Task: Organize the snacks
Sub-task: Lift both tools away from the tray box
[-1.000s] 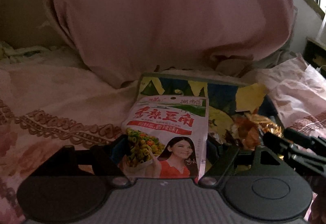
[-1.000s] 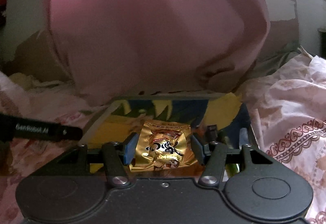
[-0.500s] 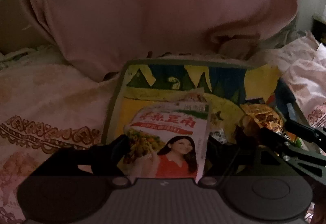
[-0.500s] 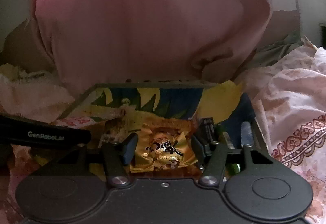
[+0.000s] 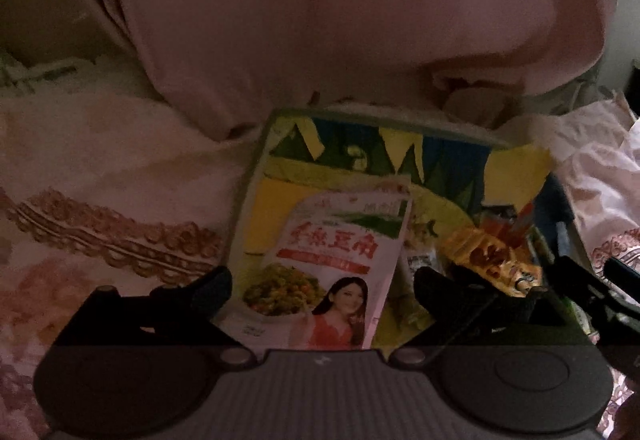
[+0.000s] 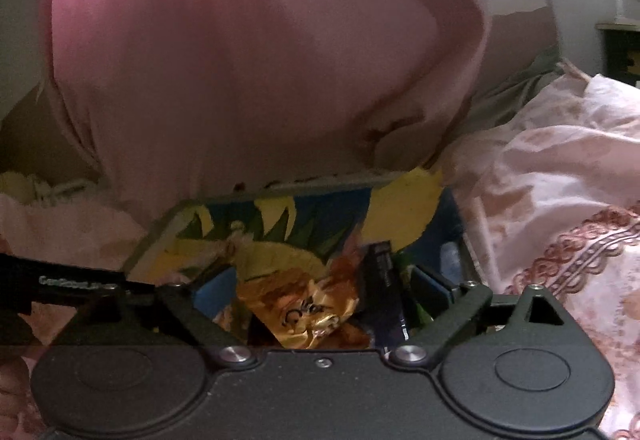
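Left gripper (image 5: 322, 290) is spread wide around the white snack pouch (image 5: 332, 272), released in the box (image 5: 256, 207). Right gripper (image 6: 320, 290) is open around the gold packet (image 6: 310, 304) there. Both judged light, crinkly, slippery; edges are best pinched.

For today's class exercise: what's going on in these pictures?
A person is sorting snacks into a colourful box on a bed. The left hand-held gripper stands open around a white snack bag lying in the box. The right hand-held gripper stands open around a gold snack packet among other packets. Both snacks look released.
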